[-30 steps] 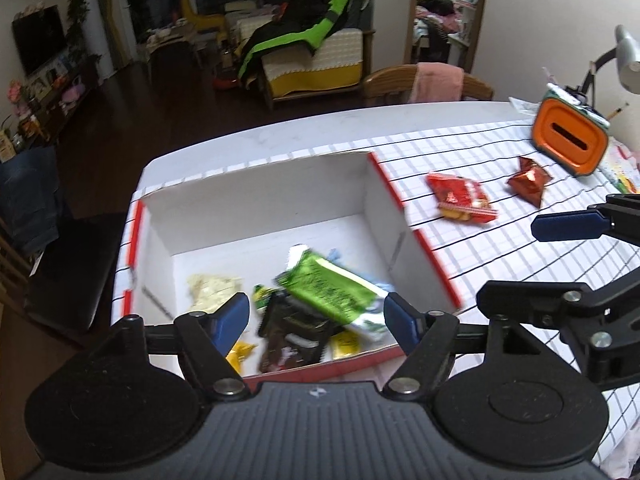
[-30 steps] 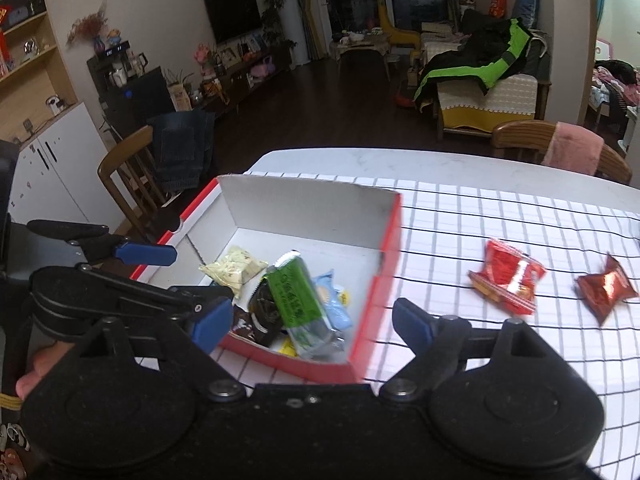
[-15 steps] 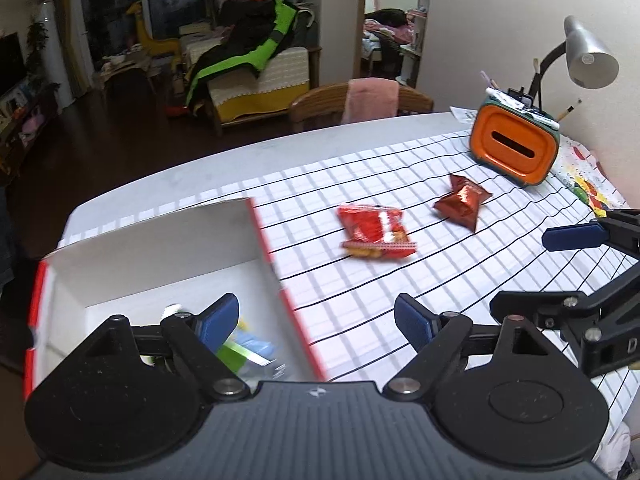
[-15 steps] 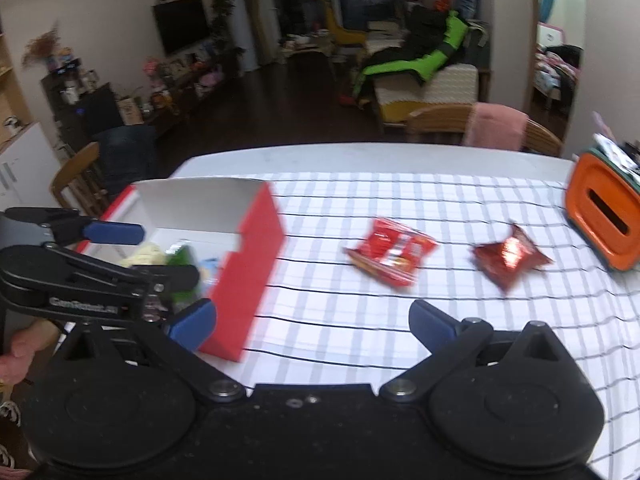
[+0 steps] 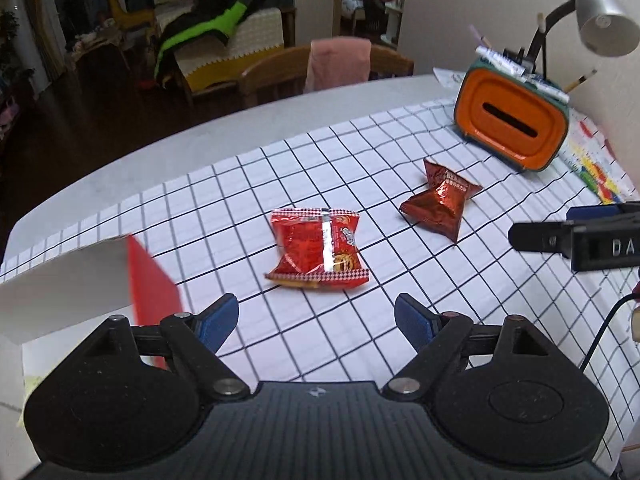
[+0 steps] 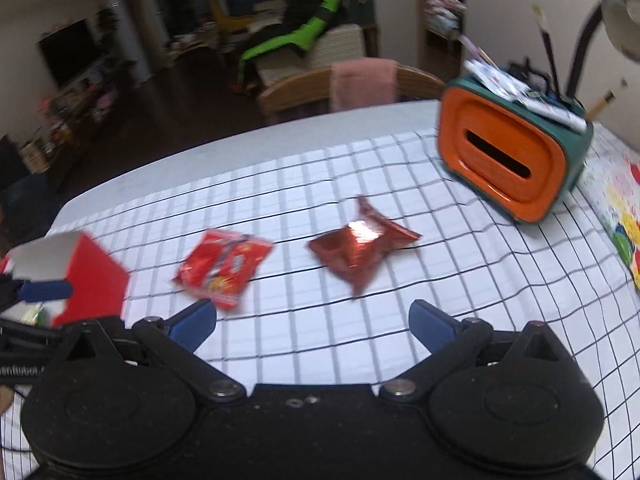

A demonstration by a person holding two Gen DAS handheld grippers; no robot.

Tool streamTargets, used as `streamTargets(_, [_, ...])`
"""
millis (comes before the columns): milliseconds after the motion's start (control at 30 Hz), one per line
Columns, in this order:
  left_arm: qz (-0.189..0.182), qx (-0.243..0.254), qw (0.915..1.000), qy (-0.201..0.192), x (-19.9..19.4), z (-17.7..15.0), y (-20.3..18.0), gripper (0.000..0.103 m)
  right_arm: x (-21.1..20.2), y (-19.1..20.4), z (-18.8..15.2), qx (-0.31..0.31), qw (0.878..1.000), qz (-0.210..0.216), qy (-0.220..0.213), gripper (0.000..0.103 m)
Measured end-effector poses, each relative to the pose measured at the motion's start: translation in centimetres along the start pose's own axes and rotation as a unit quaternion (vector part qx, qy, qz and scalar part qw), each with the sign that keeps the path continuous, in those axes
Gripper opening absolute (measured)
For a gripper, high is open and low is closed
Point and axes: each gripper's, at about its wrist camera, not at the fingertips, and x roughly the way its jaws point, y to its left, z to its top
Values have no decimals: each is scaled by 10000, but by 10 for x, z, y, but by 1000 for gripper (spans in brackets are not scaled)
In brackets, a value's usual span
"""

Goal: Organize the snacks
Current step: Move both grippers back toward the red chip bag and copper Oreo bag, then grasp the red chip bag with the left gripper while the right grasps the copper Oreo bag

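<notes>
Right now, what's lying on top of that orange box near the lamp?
On the orange box lie white pens or markers. Brushes stand behind it. Its slot is dark, so the inside cannot be seen.

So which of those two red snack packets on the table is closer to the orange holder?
The darker, crinkled foil packet; it lies nearer the orange holder. The brighter red flat packet sits closer to the red-and-white box.

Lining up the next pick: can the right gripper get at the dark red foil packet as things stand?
Probably yes. The right gripper has open, empty jaws, and the dark red foil packet lies alone on the checked cloth ahead, nothing between.
</notes>
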Motion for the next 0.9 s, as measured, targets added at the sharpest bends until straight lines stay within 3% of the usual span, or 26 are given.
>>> streamTargets(400, [53,129,9972,736,79,40,-9,85,73,-31,37,869,9955,-233,299,103])
streamTargets(900, [141,-242,9901,1378,155,70,1,85,149,-42,60,1563,9835,-605,678,101])
